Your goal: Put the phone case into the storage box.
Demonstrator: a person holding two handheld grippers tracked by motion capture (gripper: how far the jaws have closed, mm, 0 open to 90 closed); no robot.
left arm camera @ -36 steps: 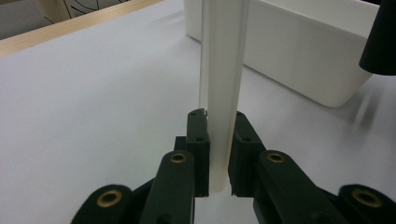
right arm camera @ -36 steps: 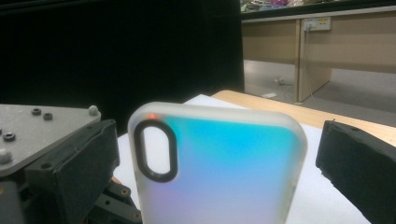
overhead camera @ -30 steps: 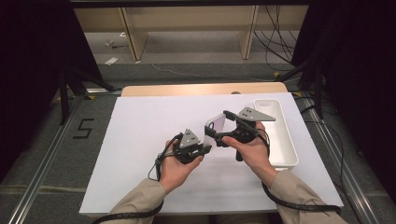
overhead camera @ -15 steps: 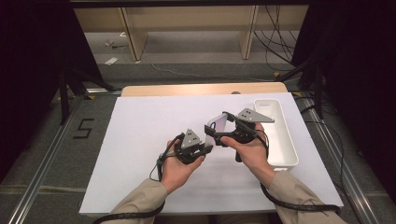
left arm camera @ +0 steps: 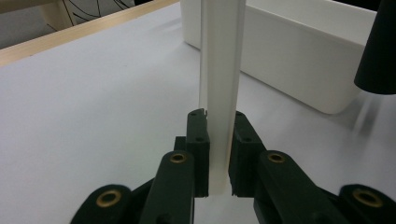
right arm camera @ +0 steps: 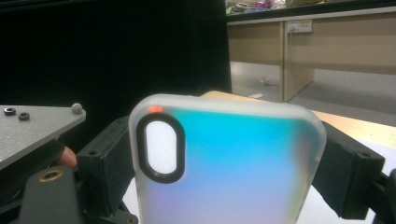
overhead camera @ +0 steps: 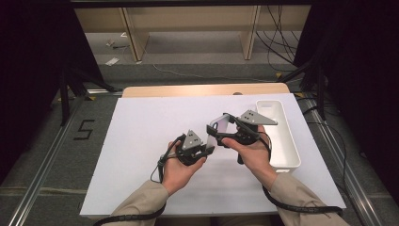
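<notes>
Translucent white plastic, with an oval camera cutout, forms the phone case (overhead camera: 219, 129) we hold above the white worktop (overhead camera: 141, 141), between our two grippers. Our left gripper (left arm camera: 218, 154) has its fingers clamped tight on the case's thin edge. Our right gripper (right arm camera: 229, 154) spans the case's width, its fingers having just been closing, pads at both sides. Just beside stands a white rectangular plastic bin (overhead camera: 282, 136).
</notes>
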